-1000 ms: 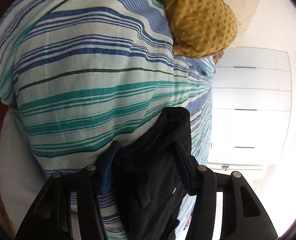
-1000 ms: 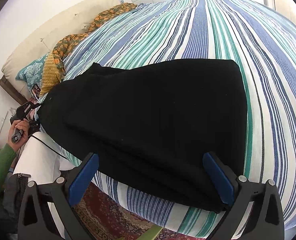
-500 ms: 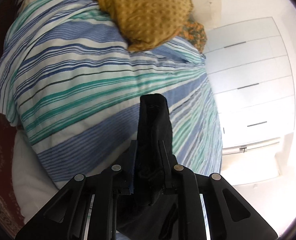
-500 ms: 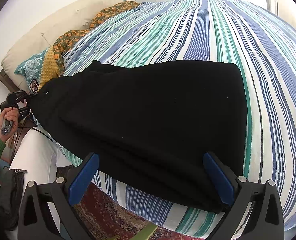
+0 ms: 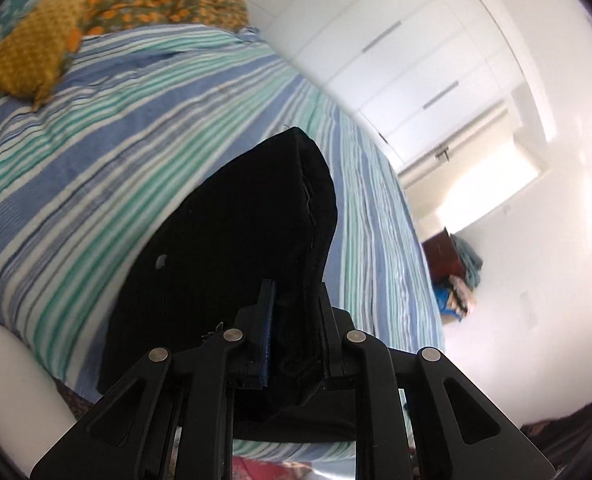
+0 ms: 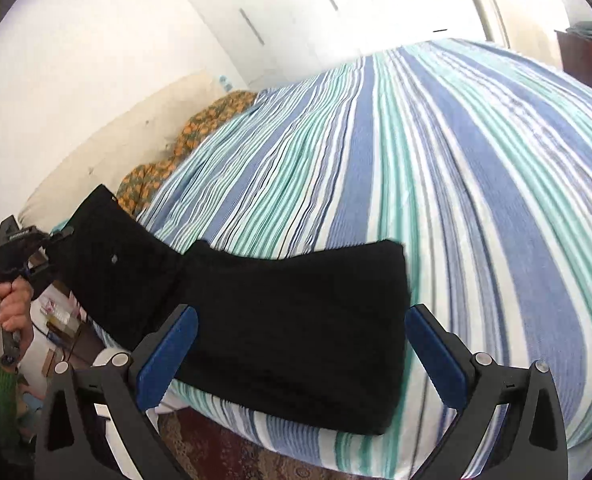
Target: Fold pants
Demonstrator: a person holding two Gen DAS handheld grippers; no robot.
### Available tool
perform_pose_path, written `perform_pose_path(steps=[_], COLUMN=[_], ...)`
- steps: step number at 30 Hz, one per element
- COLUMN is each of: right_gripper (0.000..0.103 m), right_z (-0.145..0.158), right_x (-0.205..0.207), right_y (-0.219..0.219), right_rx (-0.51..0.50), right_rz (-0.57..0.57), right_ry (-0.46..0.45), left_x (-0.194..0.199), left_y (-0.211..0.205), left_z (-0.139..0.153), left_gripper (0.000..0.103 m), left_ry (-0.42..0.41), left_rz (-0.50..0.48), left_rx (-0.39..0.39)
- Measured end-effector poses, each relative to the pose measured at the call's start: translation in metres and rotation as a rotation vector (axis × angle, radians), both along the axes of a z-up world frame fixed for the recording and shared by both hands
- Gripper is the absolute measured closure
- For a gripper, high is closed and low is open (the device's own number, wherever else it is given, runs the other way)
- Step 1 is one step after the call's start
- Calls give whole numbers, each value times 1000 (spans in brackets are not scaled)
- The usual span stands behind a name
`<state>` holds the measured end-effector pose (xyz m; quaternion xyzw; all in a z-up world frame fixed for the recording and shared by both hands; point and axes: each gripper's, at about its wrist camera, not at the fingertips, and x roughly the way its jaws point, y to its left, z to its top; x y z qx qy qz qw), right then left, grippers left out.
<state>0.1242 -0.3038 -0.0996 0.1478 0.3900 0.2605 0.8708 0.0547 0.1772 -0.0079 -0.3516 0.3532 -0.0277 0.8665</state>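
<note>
Black pants (image 6: pixel 296 340) lie across the near edge of the striped bed (image 6: pixel 455 160). Their left end is lifted off the bed and hangs up toward my left gripper (image 6: pixel 58 238). In the left wrist view my left gripper (image 5: pixel 294 292) is shut on a bunched fold of the pants (image 5: pixel 236 240), and the cloth stands up beyond the fingers. My right gripper (image 6: pixel 300 314) hovers open above the part of the pants that lies flat, its blue pads wide apart and touching nothing.
A yellow pillow (image 5: pixel 36 48) and an orange floral cloth (image 6: pixel 184 148) lie at the head of the bed. White wardrobe doors (image 5: pixel 375 40) stand behind it. A patterned rug (image 6: pixel 236 456) is below the bed edge. A hand in a green sleeve (image 6: pixel 8 304) holds the left gripper.
My left gripper closed on the pants' end, rolled and lifted it up off the bed. The right gripper rose and tilted, staying open.
</note>
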Motion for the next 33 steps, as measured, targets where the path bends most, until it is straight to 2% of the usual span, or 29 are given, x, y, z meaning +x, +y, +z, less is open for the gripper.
perform_pose_path(steps=[2,4,6,9,10,11,12,13,14,17,19,21,22,24,25,26,27,28,29,30,32,33], right_gripper=[0,0,0,0,0,0,0,0,0,0,0,0,0,0,0,0,0,0,0,0,0,1], right_z=[-1,-8,-17,-28,-31,-33,-33,-32,-30,-30,-34,-33,-34,-31,-30,-29,-28,-28,-29,-30,-39,-46], right_x=[3,8,10,17,18,20,21,22,21,18,17,18,19,18,20,20,22,25,29,34,44,49], right_y=[-23,-44,-65,-87,-91,-92,-93,-94,-95,-98,-100,-96,-94,-83,-78,-70,-62,-52,-41,-29,-3,9], right_rx=[13,28,63,157,175,181,178,172,172,213,243,255,261,275,287,306,327,350,372,385,375,354], right_rz=[-80,-155,-226,-281,-291,-295,-299,-302,-301,-298,-301,-297,-283,-236,-205,-168,-125,-75,-19,40,137,169], right_ry=[1,29,67,130,143,150,150,144,136,134,145,146,147,158,167,182,204,232,266,308,417,478], left_x=[13,28,43,61,62,57,53,48,42,31,26,26,28,35,37,36,40,40,35,28,17,17], left_y=[-51,-101,-155,-228,-248,-259,-264,-265,-258,-216,-176,-129,-111,-75,-61,-57,-55,-62,-73,-84,-102,-104], left_z=[-6,-26,-55,-108,-126,-131,-126,-118,-102,-54,-27,-15,-16,-35,-50,-68,-92,-114,-134,-142,-146,-145], left_gripper=[87,87,87,78,71,67,65,53,39,19,16,16,16,24,37,48,55,65,65,65,65,66], left_ry=[15,50,96,172,211,211,190,167,135,40,-7,-10,4,77,125,171,240,292,323,315,282,276], left_rz=[-84,-160,-251,-447,-495,-507,-510,-520,-529,-459,-365,-235,-182,-71,-53,-64,-104,-149,-198,-221,-233,-236], left_rx=[86,163,272,515,608,686,726,719,665,535,500,511,523,559,553,540,521,497,489,514,591,596])
